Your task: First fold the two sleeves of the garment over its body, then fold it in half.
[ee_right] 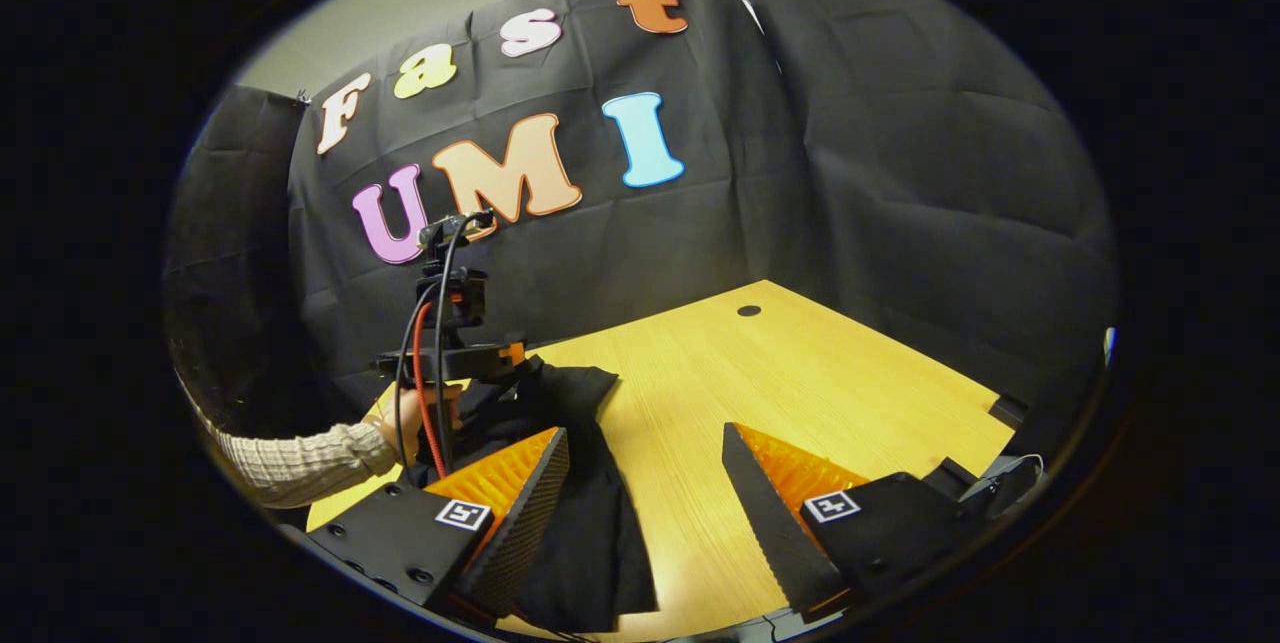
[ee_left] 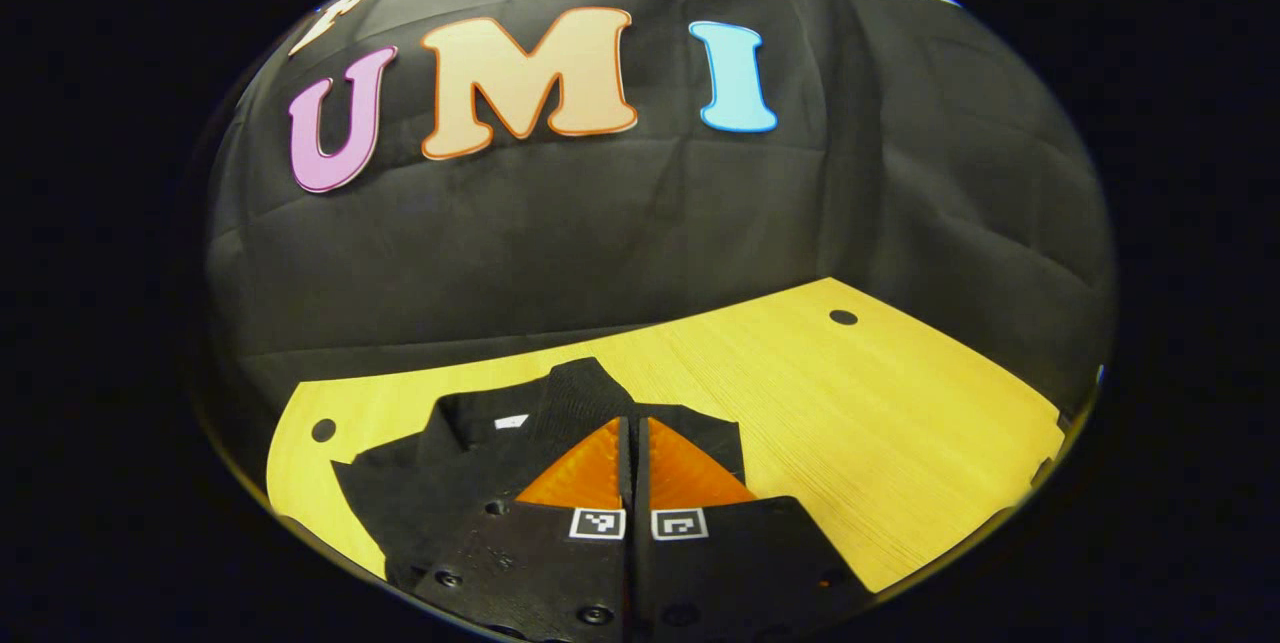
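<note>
A black garment [ee_left: 450, 473] with a white neck label lies on the yellow wooden table [ee_left: 850, 403]. My left gripper [ee_left: 633, 423] is shut, and a peak of the black cloth rises at its tips, pinched between the fingers. In the right gripper view that left gripper [ee_right: 470, 358] is held by a hand in a knit sleeve [ee_right: 300, 463], with the garment [ee_right: 590, 523] lifted up to it and draping down to the table. My right gripper [ee_right: 644, 430] stands open above the table. Its left finger is over the garment's edge and its right finger over bare wood.
The table [ee_right: 800, 373] has small round holes near its far corners [ee_left: 843, 317] [ee_right: 749, 310]. Black cloth walls close it in behind and to the right. Some dark fittings [ee_right: 1003, 410] sit at the table's right edge. Bare wood lies to the right of the garment.
</note>
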### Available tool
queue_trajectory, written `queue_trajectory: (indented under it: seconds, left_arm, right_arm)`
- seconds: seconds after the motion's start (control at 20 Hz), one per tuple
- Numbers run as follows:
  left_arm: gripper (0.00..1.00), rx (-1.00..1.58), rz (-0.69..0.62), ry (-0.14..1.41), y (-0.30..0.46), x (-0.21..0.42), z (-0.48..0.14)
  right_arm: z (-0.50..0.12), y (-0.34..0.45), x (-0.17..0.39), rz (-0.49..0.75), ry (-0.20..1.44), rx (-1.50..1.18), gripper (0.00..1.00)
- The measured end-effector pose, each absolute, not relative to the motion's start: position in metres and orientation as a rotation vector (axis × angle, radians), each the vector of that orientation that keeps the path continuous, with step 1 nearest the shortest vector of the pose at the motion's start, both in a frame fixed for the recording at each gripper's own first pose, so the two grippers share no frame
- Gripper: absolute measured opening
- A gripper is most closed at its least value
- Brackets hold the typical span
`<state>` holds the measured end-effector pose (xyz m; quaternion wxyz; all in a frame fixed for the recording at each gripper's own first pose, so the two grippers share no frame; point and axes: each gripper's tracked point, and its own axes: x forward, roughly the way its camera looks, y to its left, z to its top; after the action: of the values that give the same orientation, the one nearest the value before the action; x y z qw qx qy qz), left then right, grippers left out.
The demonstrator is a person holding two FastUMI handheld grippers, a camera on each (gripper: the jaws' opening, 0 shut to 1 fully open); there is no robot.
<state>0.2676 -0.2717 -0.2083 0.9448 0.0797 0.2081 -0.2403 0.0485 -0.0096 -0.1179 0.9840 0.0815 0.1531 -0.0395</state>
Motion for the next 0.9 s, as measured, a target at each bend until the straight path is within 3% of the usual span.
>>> queue_trajectory:
  seconds: [0.3,0.55,0.6,0.8,0.9]
  left_arm:
    - [0.0,0.215,-0.472,0.465,-0.288,0.271,-0.239]
    - [0.06,0.18,-0.579,0.434,-0.322,0.257,-0.231]
    - [0.1,0.181,-0.594,0.423,-0.327,0.254,-0.226]
    - [0.77,0.162,-0.588,0.351,-0.32,0.241,-0.189]
    - [0.78,0.141,-0.568,0.295,-0.308,0.234,-0.163]
  right_arm:
    - [-0.136,-0.017,0.046,-0.11,0.318,0.217,0.97]
    - [-0.142,-0.023,0.045,-0.104,0.324,0.216,0.98]
    - [-0.142,-0.023,0.046,-0.1,0.325,0.207,0.98]
    - [-0.143,-0.017,0.049,-0.054,0.329,0.19,0.98]
    - [-0.144,-0.016,0.051,-0.03,0.339,0.177,0.98]
